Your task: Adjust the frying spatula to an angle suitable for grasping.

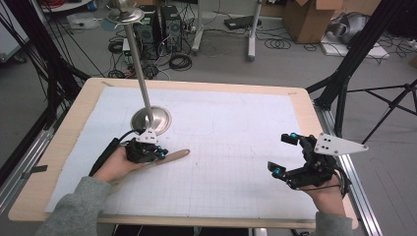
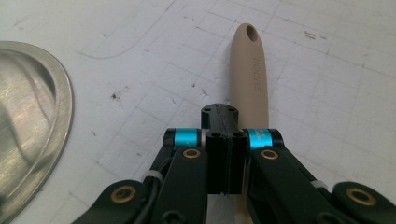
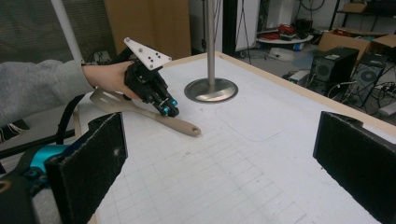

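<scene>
A beige slotted spatula (image 1: 174, 156) lies flat on the white gridded mat, its handle end with the hanging hole pointing right. My left gripper (image 1: 160, 153) rests right over the handle's middle with its jaws shut. In the left gripper view the pads (image 2: 219, 154) meet in a thin seam, and the handle (image 2: 247, 70) runs on beyond and beneath them. I see nothing between the pads. The right gripper view shows the spatula (image 3: 180, 125) with its blade tucked under the left hand and that gripper (image 3: 168, 109) on top. My right gripper (image 1: 281, 155) hovers open at the mat's right side, and its pads (image 3: 88, 172) stand wide apart.
A steel stand has its round base (image 1: 151, 119) on the mat just behind the left gripper. Its thin pole rises to a dish (image 1: 125, 14); the base rim (image 2: 28, 130) lies close to the left jaw. The wooden table edge (image 1: 305, 98) frames the mat.
</scene>
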Tool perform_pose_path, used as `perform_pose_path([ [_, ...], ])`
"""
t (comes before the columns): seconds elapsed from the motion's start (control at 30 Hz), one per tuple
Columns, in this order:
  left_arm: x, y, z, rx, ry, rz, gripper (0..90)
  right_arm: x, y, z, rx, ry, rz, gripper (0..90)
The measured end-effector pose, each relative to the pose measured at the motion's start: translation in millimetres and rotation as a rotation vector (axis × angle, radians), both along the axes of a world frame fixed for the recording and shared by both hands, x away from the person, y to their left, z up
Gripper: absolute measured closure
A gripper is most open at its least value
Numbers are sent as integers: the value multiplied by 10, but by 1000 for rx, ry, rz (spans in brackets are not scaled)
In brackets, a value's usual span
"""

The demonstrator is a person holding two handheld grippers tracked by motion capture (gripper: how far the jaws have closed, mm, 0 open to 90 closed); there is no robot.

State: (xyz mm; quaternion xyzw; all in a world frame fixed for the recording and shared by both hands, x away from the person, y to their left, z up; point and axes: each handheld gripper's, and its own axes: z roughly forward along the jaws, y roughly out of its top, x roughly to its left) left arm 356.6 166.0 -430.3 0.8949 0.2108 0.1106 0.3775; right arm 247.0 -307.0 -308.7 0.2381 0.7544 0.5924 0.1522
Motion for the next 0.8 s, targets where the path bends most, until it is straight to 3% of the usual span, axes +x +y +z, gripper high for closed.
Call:
perform_pose_path([
  [0.23, -2, 14, 15, -13, -12, -13, 894, 2, -2, -3, -2, 1, 0, 18],
  [0.33, -6, 77, 78, -65, -16, 18, 889, 2, -13, -4, 0, 0, -1, 18],
  [0.47, -11, 197, 182, -96, -28, 23, 878, 2, -15, -6, 1, 3, -2, 18],
  [0.53, -29, 265, 255, -125, -5, 9, 835, 4, -15, -5, 2, 0, 0, 18],
  [0.7, -78, 343, 335, -154, 4, -13, 718, 8, -13, -7, 0, 3, 0, 18],
  [0.8, -121, 403, 376, -165, -5, -35, 592, 12, -7, -9, -4, 2, -1, 18],
])
